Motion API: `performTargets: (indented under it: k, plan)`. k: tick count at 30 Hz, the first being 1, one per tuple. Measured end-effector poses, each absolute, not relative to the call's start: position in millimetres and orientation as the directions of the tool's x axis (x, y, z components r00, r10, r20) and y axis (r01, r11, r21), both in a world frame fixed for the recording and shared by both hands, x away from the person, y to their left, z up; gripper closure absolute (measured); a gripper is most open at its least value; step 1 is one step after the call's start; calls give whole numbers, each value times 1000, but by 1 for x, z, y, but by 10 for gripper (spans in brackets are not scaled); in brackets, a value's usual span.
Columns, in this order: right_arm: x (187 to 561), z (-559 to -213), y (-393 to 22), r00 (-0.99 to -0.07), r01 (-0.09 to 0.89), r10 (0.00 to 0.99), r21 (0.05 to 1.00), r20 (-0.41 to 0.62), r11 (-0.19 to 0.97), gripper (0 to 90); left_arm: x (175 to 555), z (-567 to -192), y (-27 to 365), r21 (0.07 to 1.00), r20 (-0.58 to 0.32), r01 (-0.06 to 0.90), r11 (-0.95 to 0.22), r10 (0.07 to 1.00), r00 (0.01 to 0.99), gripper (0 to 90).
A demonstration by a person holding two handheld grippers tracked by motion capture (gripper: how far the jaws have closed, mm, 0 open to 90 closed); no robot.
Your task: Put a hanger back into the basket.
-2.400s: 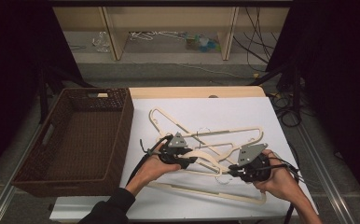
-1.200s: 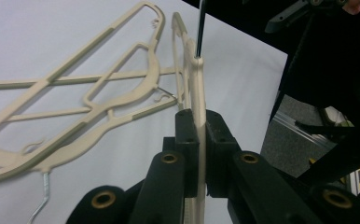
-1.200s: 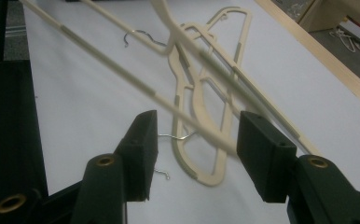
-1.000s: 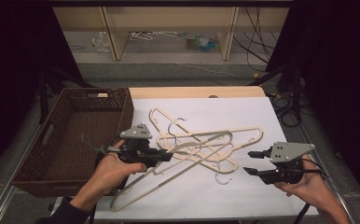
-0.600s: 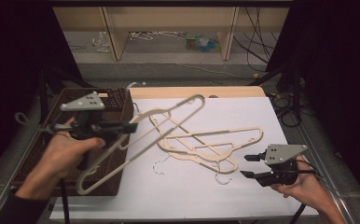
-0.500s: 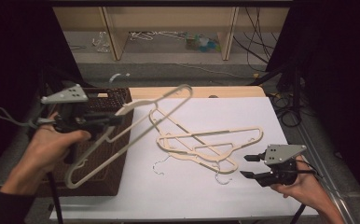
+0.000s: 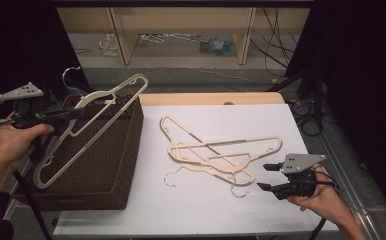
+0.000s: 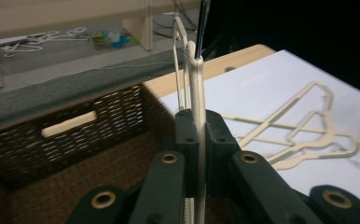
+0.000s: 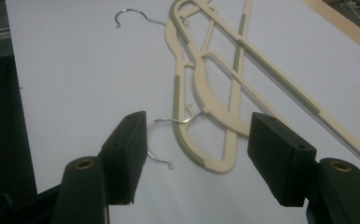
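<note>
My left gripper (image 7: pixel 73 114) is shut on a cream plastic hanger (image 7: pixel 112 93) and holds it tilted above the brown wicker basket (image 7: pixel 126 150). In the left gripper view its pads (image 8: pixel 187 135) clamp the hanger's thin edge (image 8: pixel 197 84). Two more cream hangers (image 7: pixel 216 155) lie crossed on the white table top (image 7: pixel 191 210). My right gripper (image 7: pixel 263 176) hovers at the table's front right, just beyond their wire hooks. Its jaws have just been opening. In the right gripper view, one hanger's end (image 9: pixel 201 93) and a wire hook (image 9: pixel 162 122) lie on the table beyond the open jaws, untouched.
The basket stands off the table's left edge. A wooden strip (image 7: pixel 211 98) runs along the table's far side. Behind it a low shelf unit (image 7: pixel 181 20) stands with loose hangers on the floor. Cables (image 7: pixel 311 115) trail at the right.
The left gripper has carried its hanger left and upward, from the table's left part to above the basket. The right hand has stayed in place, its jaws now wider apart.
</note>
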State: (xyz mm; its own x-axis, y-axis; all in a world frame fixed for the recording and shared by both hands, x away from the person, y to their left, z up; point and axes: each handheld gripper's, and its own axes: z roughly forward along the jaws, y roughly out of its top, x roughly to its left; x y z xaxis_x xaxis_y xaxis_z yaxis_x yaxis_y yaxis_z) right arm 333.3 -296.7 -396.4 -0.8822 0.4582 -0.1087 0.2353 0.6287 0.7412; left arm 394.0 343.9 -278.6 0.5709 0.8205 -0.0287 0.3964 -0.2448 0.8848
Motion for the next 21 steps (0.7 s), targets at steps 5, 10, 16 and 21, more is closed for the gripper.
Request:
performTargets:
  k: [5, 10, 16, 21]
  plan:
    - [334, -399, -296, -886, 239, 452, 735, -103, 634, 391, 402, -292, 362, 872, 5, 403, -277, 830, 558, 857]
    - [334, -401, -295, -889, 245, 448, 728, -96, 641, 392, 409, -308, 369, 849, 27, 418, -323, 816, 577, 857]
    - [334, -403, -295, -892, 244, 443, 725, -93, 644, 393, 409, -322, 379, 849, 23, 413, -328, 805, 593, 856]
    - [335, -405, -294, -894, 243, 438, 720, -94, 650, 395, 407, -331, 382, 851, -4, 419, -317, 794, 608, 856]
